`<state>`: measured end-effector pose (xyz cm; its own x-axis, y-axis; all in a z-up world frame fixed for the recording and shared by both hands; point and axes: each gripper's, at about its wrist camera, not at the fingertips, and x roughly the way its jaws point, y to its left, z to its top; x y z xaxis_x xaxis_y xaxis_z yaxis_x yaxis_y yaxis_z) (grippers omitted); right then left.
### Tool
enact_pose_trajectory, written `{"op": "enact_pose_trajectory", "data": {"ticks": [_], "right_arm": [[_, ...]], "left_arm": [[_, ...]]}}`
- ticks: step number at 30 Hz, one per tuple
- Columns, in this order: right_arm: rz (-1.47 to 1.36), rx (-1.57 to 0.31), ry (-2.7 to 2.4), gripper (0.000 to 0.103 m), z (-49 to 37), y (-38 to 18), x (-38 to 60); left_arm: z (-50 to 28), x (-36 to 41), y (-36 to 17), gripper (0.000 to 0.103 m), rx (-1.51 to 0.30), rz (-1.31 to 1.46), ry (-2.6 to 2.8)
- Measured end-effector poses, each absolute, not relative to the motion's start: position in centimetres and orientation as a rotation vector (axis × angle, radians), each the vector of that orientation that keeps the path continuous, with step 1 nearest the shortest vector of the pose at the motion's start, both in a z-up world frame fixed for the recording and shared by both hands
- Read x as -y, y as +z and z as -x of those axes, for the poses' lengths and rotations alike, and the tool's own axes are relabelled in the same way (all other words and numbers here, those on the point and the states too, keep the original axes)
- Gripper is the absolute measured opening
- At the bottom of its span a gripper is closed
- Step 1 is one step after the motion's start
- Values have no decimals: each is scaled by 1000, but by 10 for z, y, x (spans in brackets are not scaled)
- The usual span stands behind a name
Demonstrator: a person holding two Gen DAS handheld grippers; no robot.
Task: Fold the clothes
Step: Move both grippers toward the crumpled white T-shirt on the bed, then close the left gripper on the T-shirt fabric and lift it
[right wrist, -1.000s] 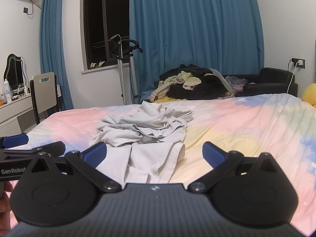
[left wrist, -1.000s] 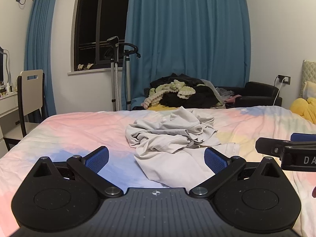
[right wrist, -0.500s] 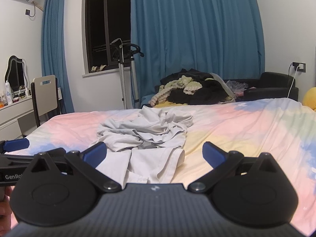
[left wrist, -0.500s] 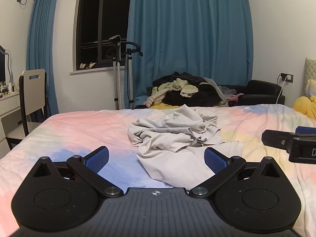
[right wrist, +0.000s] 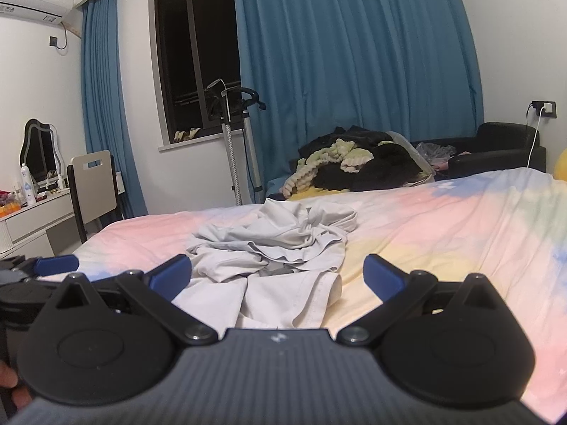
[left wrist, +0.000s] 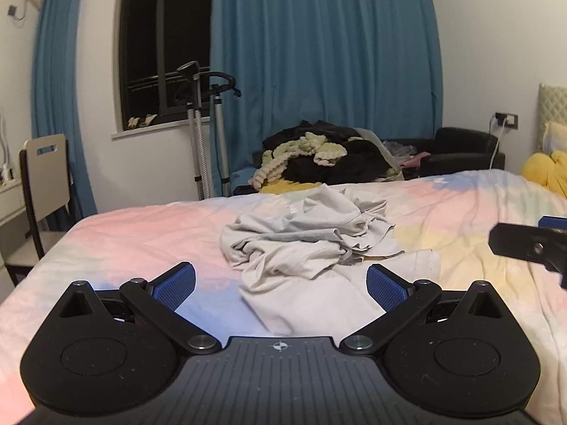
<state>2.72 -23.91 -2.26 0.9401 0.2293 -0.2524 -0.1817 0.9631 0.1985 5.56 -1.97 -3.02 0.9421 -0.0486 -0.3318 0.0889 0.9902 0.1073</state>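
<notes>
A crumpled light grey garment (left wrist: 304, 244) lies in a heap on the pastel bedspread (left wrist: 141, 233); it also shows in the right wrist view (right wrist: 273, 248). My left gripper (left wrist: 280, 285) is open and empty, held above the bed just short of the garment's near edge. My right gripper (right wrist: 276, 276) is open and empty, also just short of the garment. The right gripper's finger shows at the right edge of the left wrist view (left wrist: 524, 244). The left gripper shows at the left edge of the right wrist view (right wrist: 39, 269).
A pile of dark and pale green clothes (left wrist: 319, 156) sits beyond the bed's far edge by the blue curtain (left wrist: 319, 71). A garment steamer stand (left wrist: 205, 127), a chair (left wrist: 42, 180) and a dresser (right wrist: 32, 216) stand at the left. A yellow cushion (left wrist: 545, 170) lies at the right.
Both grippers have drifted a little and tilted up slightly; the garment sits a bit higher and further in both views. Both stay open and empty.
</notes>
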Motion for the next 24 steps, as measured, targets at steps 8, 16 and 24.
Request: {"op": "enact_pose_trajectory", "data": {"ticks": [8, 16, 24], "right_arm": [[-185, -286, 186, 103, -40, -27, 249], [-191, -303, 172, 103, -54, -36, 260], [-243, -354, 169, 103, -78, -57, 274]], "left_arm": [[-133, 47, -36, 103, -319, -231, -146], [-232, 73, -71, 103, -359, -270, -187], [-304, 70, -101, 96, -489, -157, -95]]}}
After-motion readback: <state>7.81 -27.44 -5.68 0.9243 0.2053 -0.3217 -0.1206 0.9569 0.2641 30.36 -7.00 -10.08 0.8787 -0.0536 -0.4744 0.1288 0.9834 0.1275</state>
